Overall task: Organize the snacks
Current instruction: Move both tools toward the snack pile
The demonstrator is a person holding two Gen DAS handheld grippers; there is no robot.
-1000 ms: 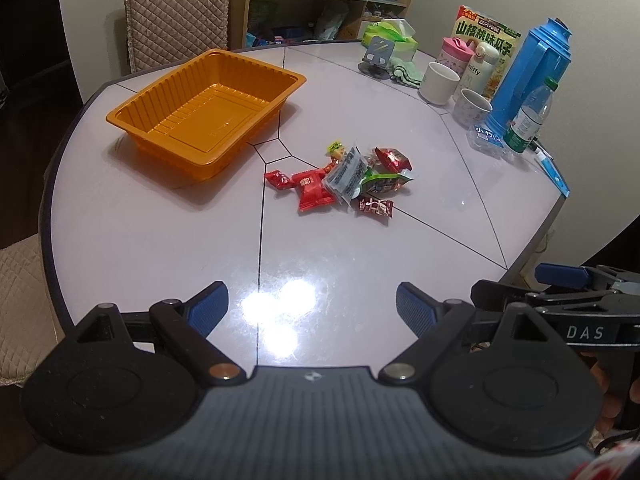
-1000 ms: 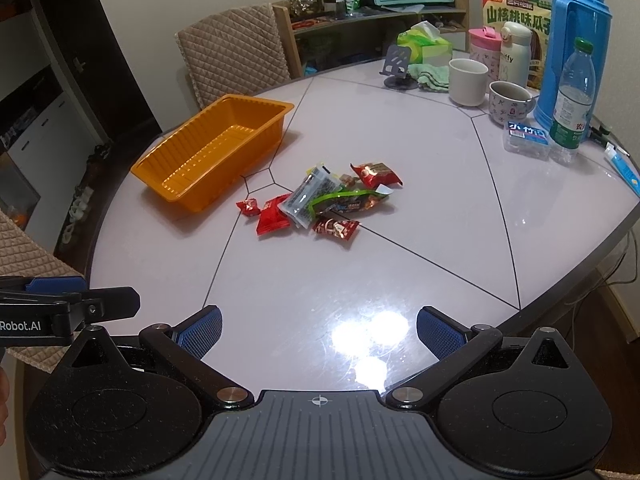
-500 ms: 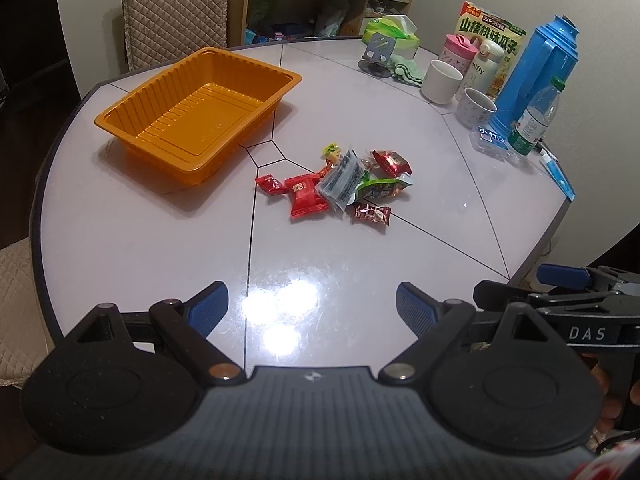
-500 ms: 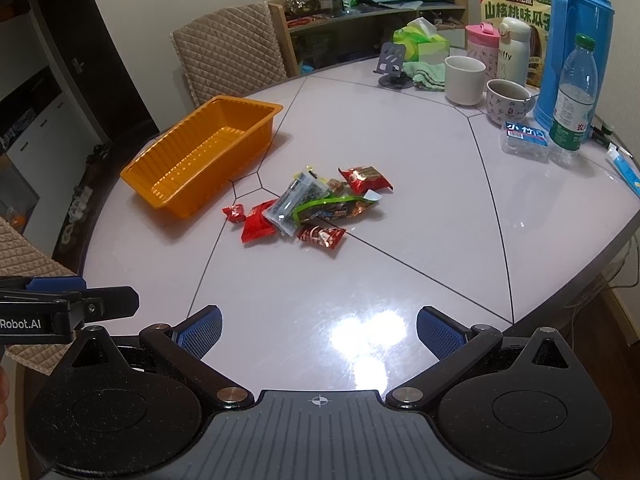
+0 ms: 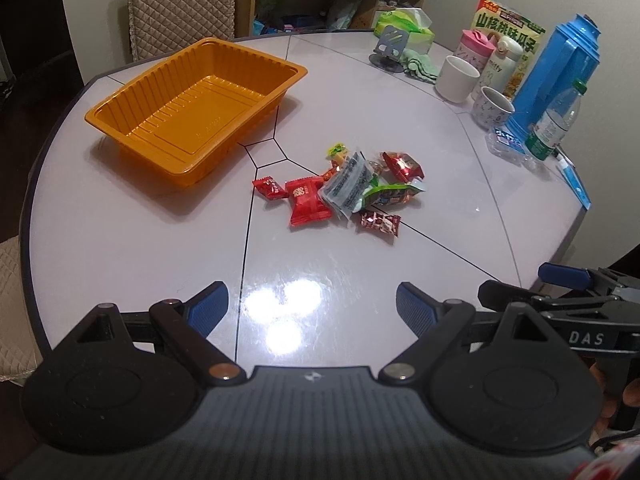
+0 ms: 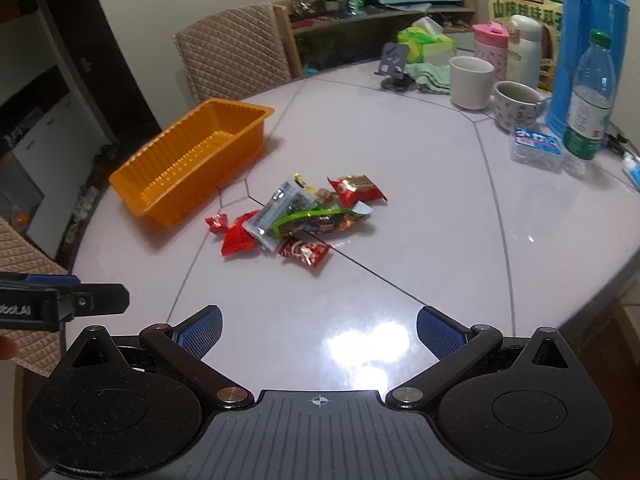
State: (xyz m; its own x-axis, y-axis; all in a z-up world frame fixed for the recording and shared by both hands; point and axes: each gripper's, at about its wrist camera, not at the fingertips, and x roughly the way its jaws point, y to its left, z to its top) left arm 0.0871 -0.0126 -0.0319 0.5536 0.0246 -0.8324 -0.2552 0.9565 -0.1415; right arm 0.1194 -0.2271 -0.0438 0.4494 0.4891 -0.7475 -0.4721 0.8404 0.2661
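Observation:
A pile of snack packets (image 5: 348, 188) lies mid-table: red wrappers, a grey pouch, a green pack. It also shows in the right wrist view (image 6: 300, 216). An empty orange tray (image 5: 192, 108) stands to the pile's left, also in the right wrist view (image 6: 192, 160). My left gripper (image 5: 312, 312) is open and empty over the table's near edge. My right gripper (image 6: 320, 332) is open and empty, short of the pile. The right gripper's side shows in the left wrist view (image 5: 560, 300).
At the back right stand a blue thermos (image 6: 592, 40), a water bottle (image 6: 588, 100), two mugs (image 6: 472, 80), flasks, a snack box and a tissue pack (image 6: 428, 44). A quilted chair (image 6: 232, 64) and a shelf with a toaster oven stand behind the table (image 6: 440, 240).
Both grippers have moved forward toward the snack pile, which now sits nearer in both views. Both stay open.

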